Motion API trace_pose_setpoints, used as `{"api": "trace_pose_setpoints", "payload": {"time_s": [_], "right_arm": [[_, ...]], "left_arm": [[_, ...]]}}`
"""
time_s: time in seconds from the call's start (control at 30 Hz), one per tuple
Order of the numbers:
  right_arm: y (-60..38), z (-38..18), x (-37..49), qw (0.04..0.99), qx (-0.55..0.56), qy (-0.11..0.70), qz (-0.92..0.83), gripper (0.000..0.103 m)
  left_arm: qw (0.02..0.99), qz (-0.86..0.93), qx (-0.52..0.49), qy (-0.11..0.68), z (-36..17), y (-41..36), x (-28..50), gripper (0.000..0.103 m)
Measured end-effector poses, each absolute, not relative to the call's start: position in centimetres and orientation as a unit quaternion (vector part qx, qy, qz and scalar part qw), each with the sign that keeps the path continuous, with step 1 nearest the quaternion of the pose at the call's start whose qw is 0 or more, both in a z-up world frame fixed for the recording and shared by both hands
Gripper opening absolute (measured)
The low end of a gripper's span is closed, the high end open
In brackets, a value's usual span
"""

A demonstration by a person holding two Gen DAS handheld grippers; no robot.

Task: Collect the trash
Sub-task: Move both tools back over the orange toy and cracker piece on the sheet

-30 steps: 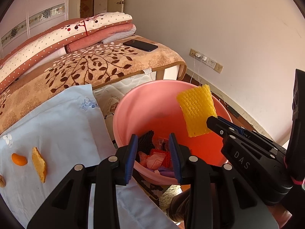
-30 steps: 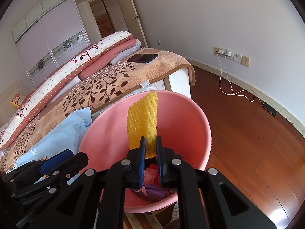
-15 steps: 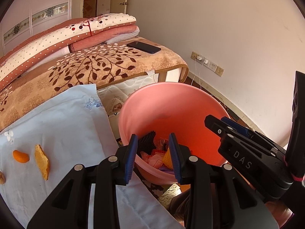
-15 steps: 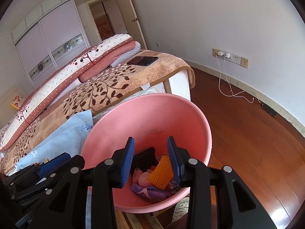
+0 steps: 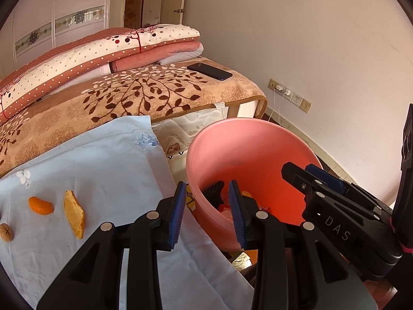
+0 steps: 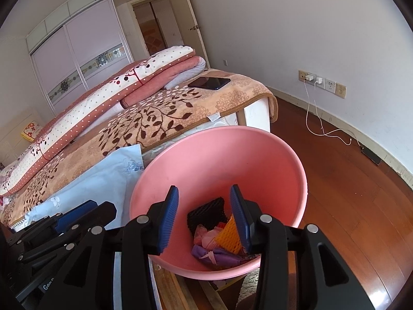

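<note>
Pink plastic fills my left wrist view: the basin sits beside the bed, and my left claw hangs spread and empty over its near rim. On the pale blue cloth lie an orange segment, a peel strip and a walnut. From the right wrist, my right claw is opening with nothing pinched; the yellow foam net lies in the basin among wrappers.
</note>
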State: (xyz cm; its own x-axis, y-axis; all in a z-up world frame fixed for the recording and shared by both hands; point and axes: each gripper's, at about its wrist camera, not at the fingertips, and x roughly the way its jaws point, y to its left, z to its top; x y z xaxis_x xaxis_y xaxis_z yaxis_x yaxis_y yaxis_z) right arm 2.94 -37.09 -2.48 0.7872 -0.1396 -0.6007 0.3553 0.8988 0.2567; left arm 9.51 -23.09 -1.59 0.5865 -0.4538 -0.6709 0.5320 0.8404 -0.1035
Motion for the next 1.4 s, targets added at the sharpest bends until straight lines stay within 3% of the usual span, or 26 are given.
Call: {"api": "trace_pose_setpoints", "payload": {"time_s": [0.63, 1.4], "right_arm": [[-30.0, -2.0, 2.8, 0.941, 0.145, 0.297, -0.079, 0.042], [-21.5, -2.3, 5.1, 0.960, 0.049, 0.277, -0.015, 0.044]], "left_arm": [[0.913, -0.231, 0.052, 0.332, -1.5, -17.0, 8.1, 0.034], [0.930, -0.109, 0.005, 0.352, -4.1, -6.1, 7.7, 0.034]]}}
